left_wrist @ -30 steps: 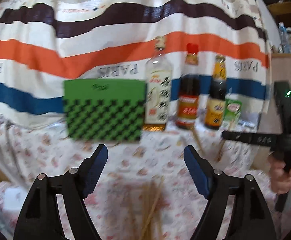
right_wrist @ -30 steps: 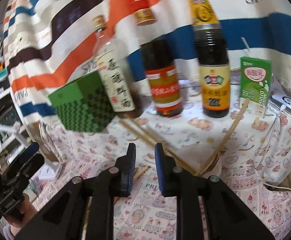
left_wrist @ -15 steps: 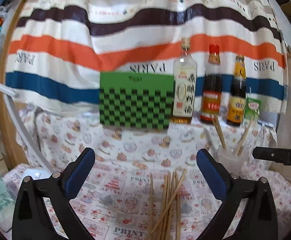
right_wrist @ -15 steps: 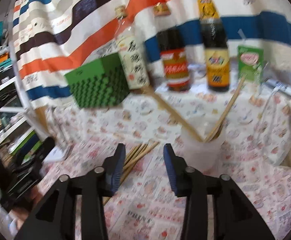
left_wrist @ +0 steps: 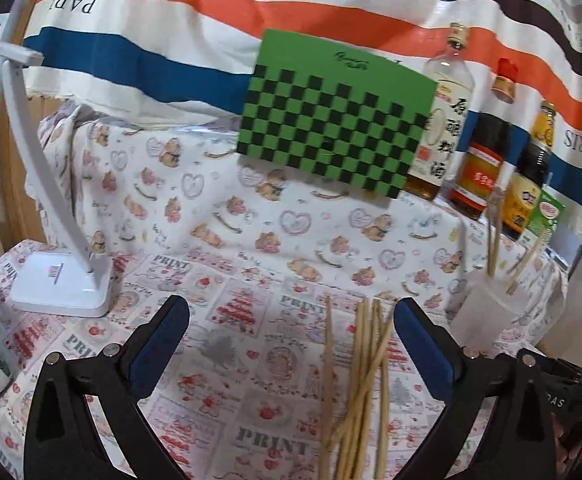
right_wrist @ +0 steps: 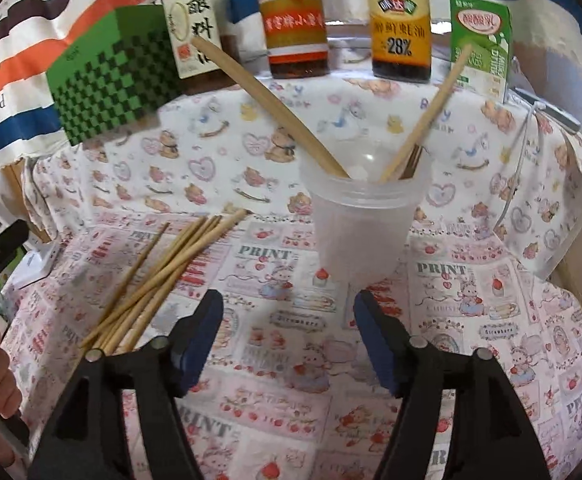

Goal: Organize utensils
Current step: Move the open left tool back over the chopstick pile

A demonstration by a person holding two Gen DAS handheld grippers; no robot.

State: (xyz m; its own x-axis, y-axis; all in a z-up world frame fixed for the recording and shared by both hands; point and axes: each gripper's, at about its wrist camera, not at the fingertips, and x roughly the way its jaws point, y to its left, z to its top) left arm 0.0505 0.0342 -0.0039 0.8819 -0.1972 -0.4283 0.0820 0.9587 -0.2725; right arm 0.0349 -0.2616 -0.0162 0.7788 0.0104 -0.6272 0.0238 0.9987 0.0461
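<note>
Several loose wooden chopsticks (left_wrist: 361,380) lie in a bundle on the patterned tablecloth; in the right wrist view they (right_wrist: 159,276) lie left of centre. A translucent plastic cup (right_wrist: 363,220) stands upright with a few chopsticks (right_wrist: 267,100) leaning in it; it also shows at the right of the left wrist view (left_wrist: 487,316). My left gripper (left_wrist: 289,336) is open and empty, above the cloth with the bundle near its right finger. My right gripper (right_wrist: 289,336) is open and empty, just in front of the cup.
A green checkered box (left_wrist: 335,116), three sauce bottles (right_wrist: 295,20) and a green drink carton (right_wrist: 481,44) stand at the back on a raised shelf. A white desk lamp (left_wrist: 61,284) stands at the left. A striped cloth hangs behind.
Both grippers have pulled back and tilted down toward the table. My right gripper has opened from nearly shut to wide. The lamp has come into the left view.
</note>
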